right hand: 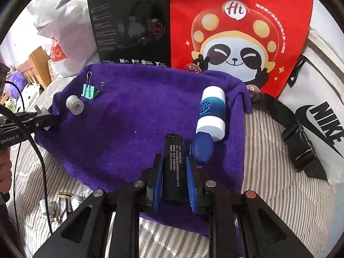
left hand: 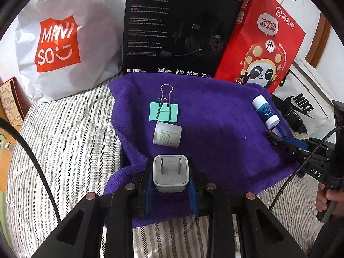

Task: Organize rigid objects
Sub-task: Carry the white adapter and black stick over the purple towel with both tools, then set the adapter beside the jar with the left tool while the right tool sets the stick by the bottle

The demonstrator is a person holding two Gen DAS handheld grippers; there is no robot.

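A purple towel [left hand: 215, 129] [right hand: 133, 116] lies on the striped bed. On it are a green binder clip [left hand: 163, 111] [right hand: 89, 91], a small white roll [left hand: 167, 133] [right hand: 74, 105] lying on its side, and a blue-and-white tube [left hand: 266, 111] [right hand: 211, 112]. My left gripper [left hand: 171, 176] is shut on a white plug adapter [left hand: 171, 173], prongs up, over the towel's near edge. My right gripper [right hand: 174, 167] is shut on a flat black printed stick [right hand: 174, 167] near the tube. A blue oval piece [right hand: 203, 150] lies beside its right finger.
A white Miniso bag [left hand: 58, 43], a black headset box [left hand: 180, 28] [right hand: 129, 25], a red panda bag [left hand: 262, 43] [right hand: 238, 32] and a white Nike bag [left hand: 305, 105] [right hand: 318, 107] stand behind the towel. Small loose items [right hand: 64, 204] lie on the bedsheet at the near left.
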